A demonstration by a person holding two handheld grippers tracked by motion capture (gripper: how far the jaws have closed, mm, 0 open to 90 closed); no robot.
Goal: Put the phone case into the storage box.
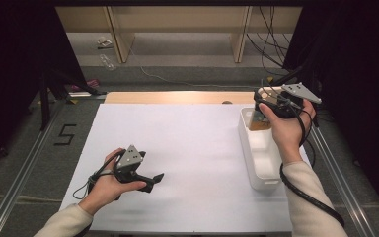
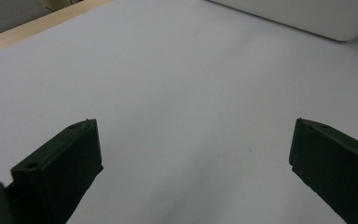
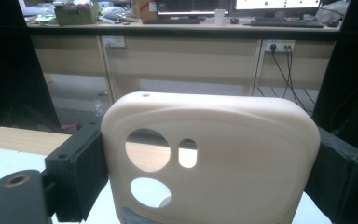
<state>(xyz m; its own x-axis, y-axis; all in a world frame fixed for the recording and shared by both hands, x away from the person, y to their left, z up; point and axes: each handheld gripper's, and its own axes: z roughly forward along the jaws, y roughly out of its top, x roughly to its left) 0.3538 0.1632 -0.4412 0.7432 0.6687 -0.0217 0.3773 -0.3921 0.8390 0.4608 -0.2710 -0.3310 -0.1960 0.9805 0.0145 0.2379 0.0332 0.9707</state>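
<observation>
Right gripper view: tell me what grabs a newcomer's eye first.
A cream phone case with camera cutouts stands upright, clamped between the right gripper's black jaws. In the high view that gripper hangs over the far end of a white bin at the table's right, while the left gripper waits open near the front.

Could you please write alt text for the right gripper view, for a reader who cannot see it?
A cream phone case with round and oblong camera cut-outs stands upright, clamped at its sides between the right gripper's two black jaws. Behind it are a strip of wooden table edge and a long desk with monitors and keyboards.
</observation>
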